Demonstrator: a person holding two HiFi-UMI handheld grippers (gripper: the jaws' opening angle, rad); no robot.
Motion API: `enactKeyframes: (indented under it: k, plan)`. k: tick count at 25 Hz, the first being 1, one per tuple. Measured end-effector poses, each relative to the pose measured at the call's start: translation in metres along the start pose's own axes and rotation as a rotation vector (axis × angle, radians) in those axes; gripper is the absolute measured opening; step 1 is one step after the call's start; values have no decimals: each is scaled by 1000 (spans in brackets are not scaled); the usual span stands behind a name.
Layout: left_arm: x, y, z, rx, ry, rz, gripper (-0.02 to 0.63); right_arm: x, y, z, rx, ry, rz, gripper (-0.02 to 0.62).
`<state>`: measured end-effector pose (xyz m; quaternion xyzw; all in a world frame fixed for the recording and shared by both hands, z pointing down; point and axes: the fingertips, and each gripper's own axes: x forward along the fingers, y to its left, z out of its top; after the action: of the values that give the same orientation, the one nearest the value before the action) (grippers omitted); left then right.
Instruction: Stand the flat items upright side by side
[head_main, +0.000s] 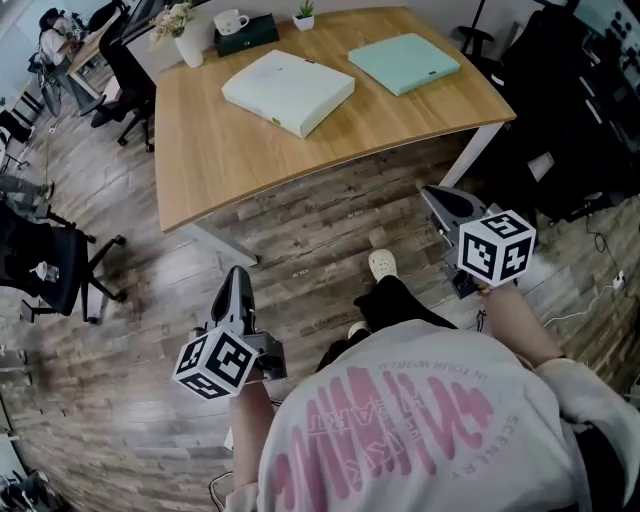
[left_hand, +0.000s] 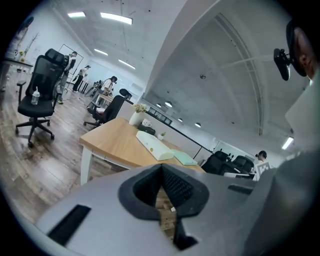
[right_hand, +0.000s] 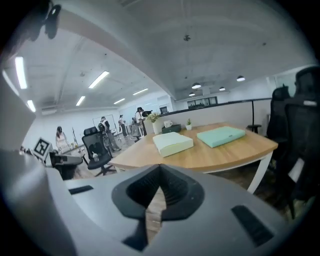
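Holds left gripper (head_main: 237, 278) and right gripper (head_main: 433, 197) short of the worktop's (head_main: 230, 150) near edge, jaws pressed together, empty; leaves cream box (head_main: 288, 91) and mint box (head_main: 404, 62) flat on top.

An open-plan office. Swivel chairs (left_hand: 36, 100) (black, on castors) stand near a wooden desk (head_main: 230, 150). Strip lights (left_hand: 116, 18) line the ceiling.

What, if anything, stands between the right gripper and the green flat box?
Nothing visible does: the right gripper hangs over floor short of the table, whose top is bare before the green box.
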<state>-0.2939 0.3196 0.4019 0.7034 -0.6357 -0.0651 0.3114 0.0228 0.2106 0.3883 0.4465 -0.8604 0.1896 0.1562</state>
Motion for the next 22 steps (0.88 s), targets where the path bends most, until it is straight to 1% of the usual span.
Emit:
enactKeyframes:
  k: [1,3,8,12,15,18,20,22]
  plan:
    - [3,4,2,0,0,1,3,5,-1,0,47,0,8,-2]
    - [9,14,5,8,-2,13,3,14,-2,1,92,3,9,-2]
    - [28,33,5,21,15,41,3,32,-16,9,85,38,-13,-2]
    - [41,35,14,23,-10,38,3,52,-30,13,100,59,-32,-2]
    - [52,39,24,21,-22,31,3,73,-30,19,123,58,-24,-2]
    - [66,39,27,6,-15,20,3,92,-33,24,123,75,-6,-2]
    - [77,37,28,6,-19,17,3,105,-43,23,141,82,-1,-2]
    - [91,37,34,-7,-27,16,3,120,-56,25,179,81,-8,-2]
